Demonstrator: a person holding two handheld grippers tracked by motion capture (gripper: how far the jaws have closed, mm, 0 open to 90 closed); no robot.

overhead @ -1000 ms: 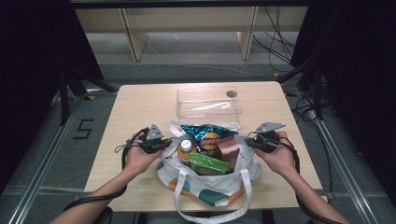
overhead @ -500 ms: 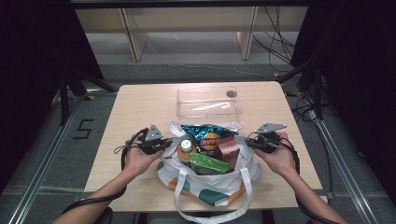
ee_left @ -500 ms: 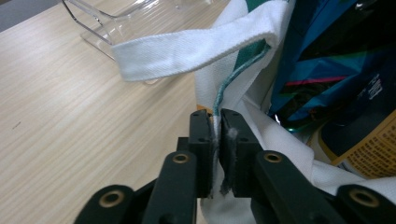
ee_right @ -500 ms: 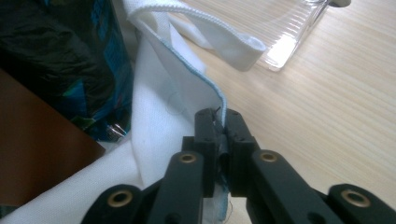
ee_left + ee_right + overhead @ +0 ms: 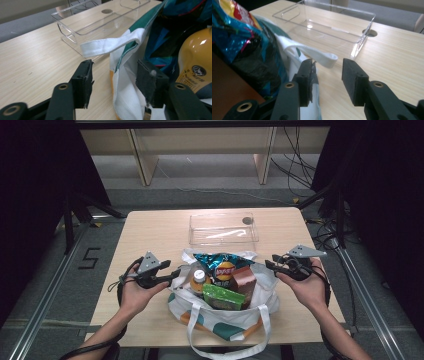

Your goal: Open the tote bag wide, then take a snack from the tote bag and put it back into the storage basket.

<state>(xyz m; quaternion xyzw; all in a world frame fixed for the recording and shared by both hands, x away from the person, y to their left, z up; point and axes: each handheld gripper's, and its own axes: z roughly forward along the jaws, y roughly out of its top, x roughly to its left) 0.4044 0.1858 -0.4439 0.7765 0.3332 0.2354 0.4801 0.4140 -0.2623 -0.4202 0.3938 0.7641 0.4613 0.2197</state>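
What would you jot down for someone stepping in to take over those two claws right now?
Left claw: open, bag's cloth edge between its jaws, not yet pinched.
Right claw: open at the bag's other side, holding nothing.
Tote bag sits at the table's near edge, full: chips bag, yellow bottle, brown carton, green packet.
Clear tray behind it is empty.
Nothing unpacked yet; probably grip both edges, then move items out.

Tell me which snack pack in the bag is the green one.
The green pack, lying flat at the front of the bag; the blue chip bag stands behind, the brown pack to its right.
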